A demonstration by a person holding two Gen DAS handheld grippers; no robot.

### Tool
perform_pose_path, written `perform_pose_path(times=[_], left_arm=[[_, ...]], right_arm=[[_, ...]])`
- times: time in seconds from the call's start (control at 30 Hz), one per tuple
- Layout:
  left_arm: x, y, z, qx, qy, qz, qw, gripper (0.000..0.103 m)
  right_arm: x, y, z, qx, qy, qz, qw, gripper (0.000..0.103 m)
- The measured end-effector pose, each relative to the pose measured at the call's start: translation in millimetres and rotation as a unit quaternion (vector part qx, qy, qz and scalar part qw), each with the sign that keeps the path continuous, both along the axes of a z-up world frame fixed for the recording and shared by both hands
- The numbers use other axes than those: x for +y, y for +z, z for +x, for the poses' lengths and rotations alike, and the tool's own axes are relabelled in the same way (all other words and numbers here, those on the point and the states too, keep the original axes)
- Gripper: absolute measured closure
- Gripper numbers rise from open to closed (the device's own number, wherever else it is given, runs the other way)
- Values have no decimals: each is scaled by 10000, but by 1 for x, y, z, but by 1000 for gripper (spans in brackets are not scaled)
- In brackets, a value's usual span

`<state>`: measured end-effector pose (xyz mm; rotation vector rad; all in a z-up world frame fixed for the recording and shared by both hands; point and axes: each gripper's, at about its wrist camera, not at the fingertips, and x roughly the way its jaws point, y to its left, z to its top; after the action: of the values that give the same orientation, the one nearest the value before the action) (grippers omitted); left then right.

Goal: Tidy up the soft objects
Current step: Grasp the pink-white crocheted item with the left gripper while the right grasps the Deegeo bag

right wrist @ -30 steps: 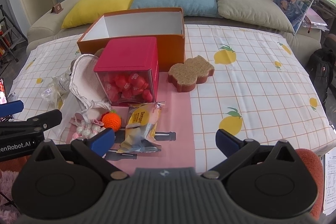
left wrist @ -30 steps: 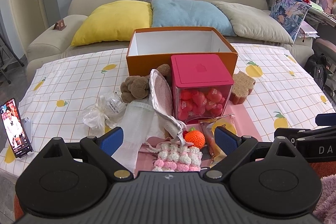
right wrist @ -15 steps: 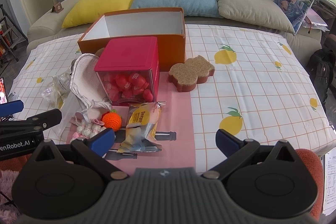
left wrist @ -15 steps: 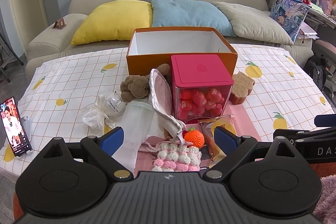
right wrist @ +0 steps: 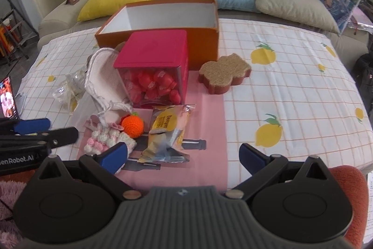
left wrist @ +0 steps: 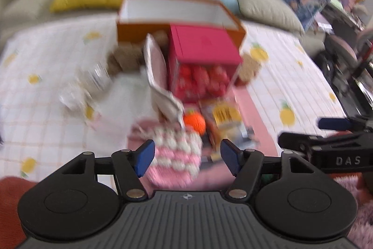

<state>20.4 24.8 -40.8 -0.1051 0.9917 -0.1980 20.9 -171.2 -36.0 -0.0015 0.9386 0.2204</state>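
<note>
While the left wrist view is smeared with blur, the left gripper (left wrist: 187, 156) is low at its centre with its blue jaws closing; the pink-and-white crochet pouch (left wrist: 174, 155) lies between them, and the pads look just clear of it, though the blur leaves that unsure. Right behind the pouch sit an orange knit ball (left wrist: 194, 123) and a yellow snack packet (left wrist: 225, 114). In the right wrist view the right gripper (right wrist: 183, 155) is at the bottom of the frame, its jaws wide and just starting to close over the pink mat (right wrist: 205, 132), with nothing between them. At mid-frame stands a red-lidded box (right wrist: 152, 50), a cream cloth (right wrist: 102, 78) leaning on its left side. Behind it is the open orange box (right wrist: 202, 39), and a brown sponge (right wrist: 225, 72) lies to the right. The pouch shows at lower left there, touching the ball.
</note>
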Motion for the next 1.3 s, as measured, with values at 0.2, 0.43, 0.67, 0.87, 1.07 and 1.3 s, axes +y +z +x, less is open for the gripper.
perform_pose_path(times=[0.2, 0.43, 0.67, 0.87, 1.07, 1.3], left_arm=[[9, -30, 23, 678, 0, -123, 9976, 20], [8, -57, 47, 887, -167, 173, 9958, 17], [13, -80, 59, 1042, -106, 107, 9944, 16], [18, -90, 65, 1220, -68, -71, 9925, 15], [12, -92, 66, 1172, -277, -134, 9926, 31], [10, -82, 56, 1000, -378, -183, 9941, 65]], right_arm=[[8, -25, 17, 486, 324, 86, 9983, 33], [17, -55, 51, 915, 497, -88, 9945, 34], [30, -80, 79, 1262, 568, -11, 9904, 33], [37, -96, 93, 1401, 527, -102, 9887, 33], [36, -110, 99, 1518, 549, -110, 9868, 43], [32, -101, 91, 1351, 573, -98, 9891, 61]])
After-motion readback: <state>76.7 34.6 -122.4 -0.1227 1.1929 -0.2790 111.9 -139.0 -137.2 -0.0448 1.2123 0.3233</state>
